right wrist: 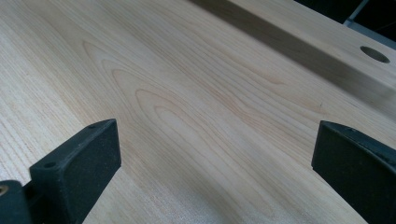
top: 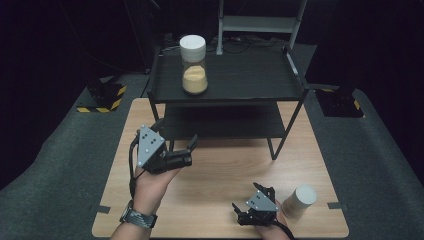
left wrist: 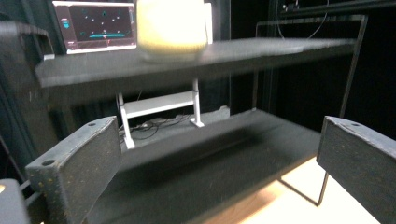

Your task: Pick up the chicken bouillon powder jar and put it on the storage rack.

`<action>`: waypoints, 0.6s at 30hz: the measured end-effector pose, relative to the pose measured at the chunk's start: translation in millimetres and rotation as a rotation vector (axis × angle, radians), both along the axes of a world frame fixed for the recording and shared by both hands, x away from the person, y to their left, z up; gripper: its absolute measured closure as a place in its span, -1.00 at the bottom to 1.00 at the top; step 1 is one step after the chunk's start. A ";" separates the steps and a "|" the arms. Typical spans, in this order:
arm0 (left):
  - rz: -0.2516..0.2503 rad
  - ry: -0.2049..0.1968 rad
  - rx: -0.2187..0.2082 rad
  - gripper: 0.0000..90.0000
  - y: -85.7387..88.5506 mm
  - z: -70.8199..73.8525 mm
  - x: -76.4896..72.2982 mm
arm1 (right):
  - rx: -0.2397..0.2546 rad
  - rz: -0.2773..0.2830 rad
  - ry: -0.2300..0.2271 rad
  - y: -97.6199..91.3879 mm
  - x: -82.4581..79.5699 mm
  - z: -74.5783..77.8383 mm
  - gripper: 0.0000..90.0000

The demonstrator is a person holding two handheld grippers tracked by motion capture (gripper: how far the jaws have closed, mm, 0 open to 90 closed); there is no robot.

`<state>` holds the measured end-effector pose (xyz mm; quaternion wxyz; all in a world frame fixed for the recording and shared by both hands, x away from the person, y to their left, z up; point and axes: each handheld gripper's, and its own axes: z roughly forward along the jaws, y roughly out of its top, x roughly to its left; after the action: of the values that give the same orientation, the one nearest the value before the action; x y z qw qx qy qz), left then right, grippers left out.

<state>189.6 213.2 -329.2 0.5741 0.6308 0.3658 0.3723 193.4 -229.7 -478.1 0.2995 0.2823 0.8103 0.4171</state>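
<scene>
Jaws spread wide and holding nothing, the left gripper hangs just in front of a black two-tier shelf at the far side of the wooden table, pointed toward the rack. On the top tier, toward its left end, stands a clear jar with a broad white lid, about a third full of a yellowish powder or grain; in the left gripper view the jar appears blurred above the jaws, so its wall material cannot be judged with certainty. It looks rigid and smooth, probably slippery under hard pads, with its weight sitting low in the filling. The best hold is likely across the straight body below the lid, squarely and level, since the lid may be loose and a tall jar tips readily. The right gripper, also gaping and empty, rests low over the near edge of the table. Just beside it stands a pale, upright cylinder, untouched, possibly a light paper cup that would crush under a firm squeeze.
</scene>
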 end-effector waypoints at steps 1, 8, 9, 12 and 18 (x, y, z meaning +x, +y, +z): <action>-0.002 0.004 0.002 -0.99 0.3 -5.0 -2.1 | 0.000 -0.001 0.001 0.1 0.0 0.1 -0.99; -0.004 0.027 0.043 -0.99 -0.4 -32.9 -13.4 | -0.005 0.000 0.000 0.8 -0.2 0.3 -0.99; -0.004 0.032 0.046 -0.99 -0.3 -36.0 -14.2 | -0.006 0.000 0.000 0.9 -0.1 0.3 -0.99; -0.008 0.056 0.049 -0.99 0.5 -48.8 -16.5 | -0.007 0.001 -0.001 1.0 -0.3 0.2 -0.99; -0.007 0.100 0.063 -0.99 1.2 -70.7 -20.1 | -0.011 0.001 -0.004 1.7 -0.6 0.1 -0.99</action>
<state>169.5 214.4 -399.8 0.5361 0.6678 0.3798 0.3498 192.9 -228.0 -478.1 0.3024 0.2794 0.8121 0.4136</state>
